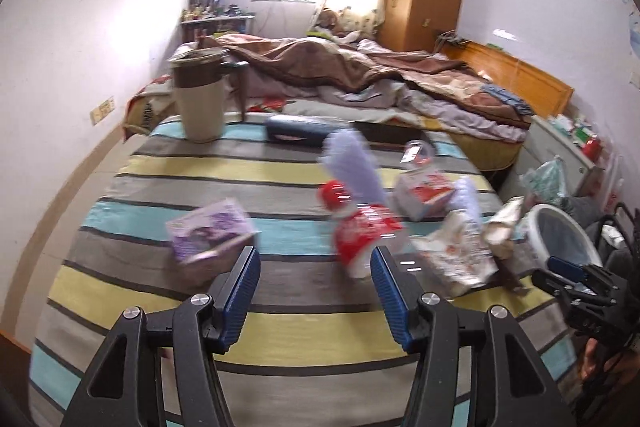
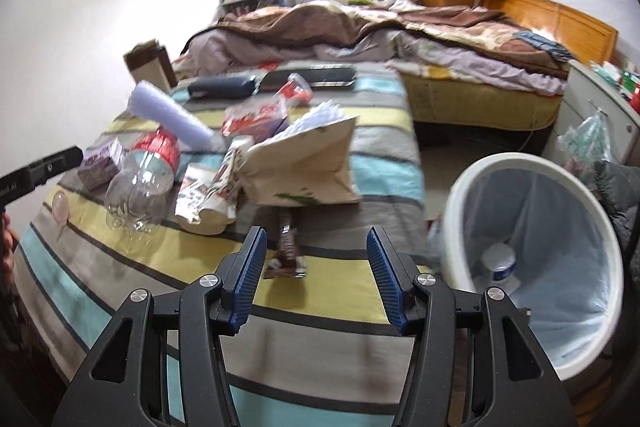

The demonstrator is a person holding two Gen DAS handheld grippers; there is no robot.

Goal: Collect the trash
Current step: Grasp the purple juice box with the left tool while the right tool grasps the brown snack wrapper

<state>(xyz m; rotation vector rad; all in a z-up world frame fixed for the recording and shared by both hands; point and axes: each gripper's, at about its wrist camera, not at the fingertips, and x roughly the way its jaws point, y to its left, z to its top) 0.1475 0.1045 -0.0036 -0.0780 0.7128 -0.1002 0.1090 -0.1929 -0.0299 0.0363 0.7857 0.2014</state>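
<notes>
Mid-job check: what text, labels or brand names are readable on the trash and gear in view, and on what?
None reads in full.
Left gripper's body: a white fragment, cut off by the frame.
Plastic bottle, red label: blurred.
Brown wrapper: print too small.
Red-and-white packets: blurred.
Purple box: motion-blurred.

- We see a clear plastic bottle [image 2: 138, 183] with a red label lying on its side on the striped cover.
- We see a brown wrapper [image 2: 287, 247] flat near the edge.
- A cream paper bag [image 2: 308, 167] lies crumpled.
- Our white bin [image 2: 472, 195], lined, holds one bottle.
</notes>
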